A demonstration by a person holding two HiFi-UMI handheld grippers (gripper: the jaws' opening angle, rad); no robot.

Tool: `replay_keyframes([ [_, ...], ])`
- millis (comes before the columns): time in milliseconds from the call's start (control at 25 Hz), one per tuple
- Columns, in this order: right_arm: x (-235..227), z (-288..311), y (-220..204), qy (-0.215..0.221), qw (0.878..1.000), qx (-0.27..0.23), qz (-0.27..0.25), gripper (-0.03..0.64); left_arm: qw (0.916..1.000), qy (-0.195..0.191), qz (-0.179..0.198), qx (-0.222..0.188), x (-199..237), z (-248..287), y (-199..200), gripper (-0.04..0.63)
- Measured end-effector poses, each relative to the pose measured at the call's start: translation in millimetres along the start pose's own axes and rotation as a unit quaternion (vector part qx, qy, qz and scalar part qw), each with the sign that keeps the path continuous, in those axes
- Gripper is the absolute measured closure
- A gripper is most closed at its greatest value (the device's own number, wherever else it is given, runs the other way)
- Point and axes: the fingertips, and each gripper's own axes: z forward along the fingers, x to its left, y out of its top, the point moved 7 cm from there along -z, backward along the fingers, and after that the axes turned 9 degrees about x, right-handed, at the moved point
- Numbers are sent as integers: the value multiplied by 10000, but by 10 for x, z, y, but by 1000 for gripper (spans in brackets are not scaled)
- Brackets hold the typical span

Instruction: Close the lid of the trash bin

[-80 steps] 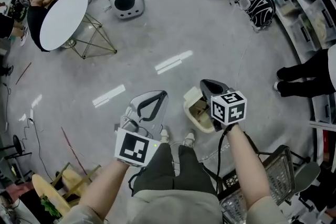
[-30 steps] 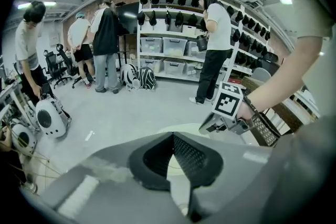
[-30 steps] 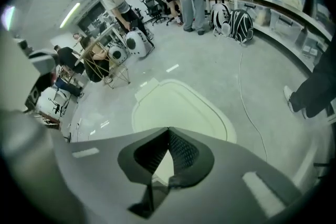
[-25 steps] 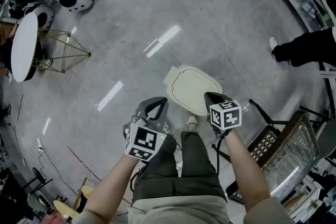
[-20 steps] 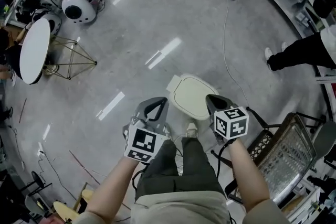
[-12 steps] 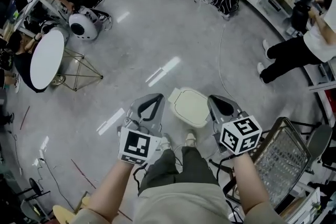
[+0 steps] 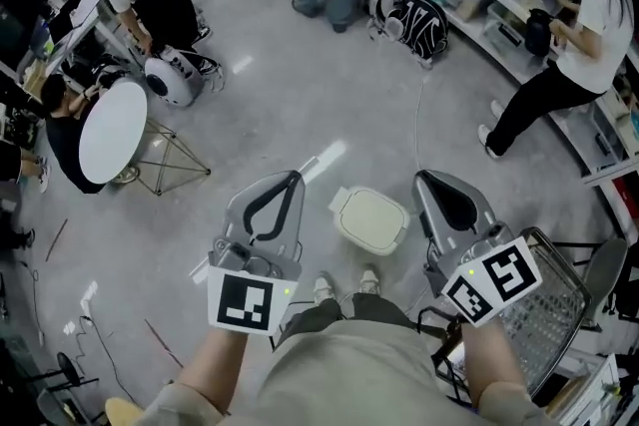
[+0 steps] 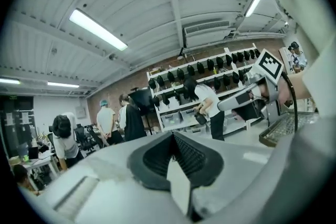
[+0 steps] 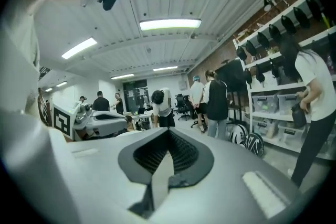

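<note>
Looking steeply down, the head view gives only the top of the trash bin [image 7: 351,232]. Its cream lid [image 7: 371,214] lies flat and shut, so the body beneath is hidden. The bin stands on the grey floor [image 7: 300,105] just beyond the person's shoes [image 7: 344,286], between the two tools and touched by neither.

The left tool [image 7: 292,177] is to the bin's left and the right tool [image 7: 423,177] to its right. From above, their jaws are hard to read. Each gripper view settles it: both pairs are pressed together with nothing between them.

Those two views aim up and out across the room, at ceiling lights, shelving and standing people. They leave the bin out of frame. The left gripper view catches the other tool at its right edge, and the right gripper view does the same at its left.

A wire-mesh frame [image 7: 544,314] at near right is partly covered by the right forearm and cut off by the edge. What it is cannot be told.
</note>
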Motion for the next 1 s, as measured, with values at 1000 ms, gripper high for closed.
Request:
replay_keyframes([
  [1000, 773, -368, 735, 363, 9892, -779, -1190, 614, 9975, 421, 83, -565, 173, -845, 481, 594],
])
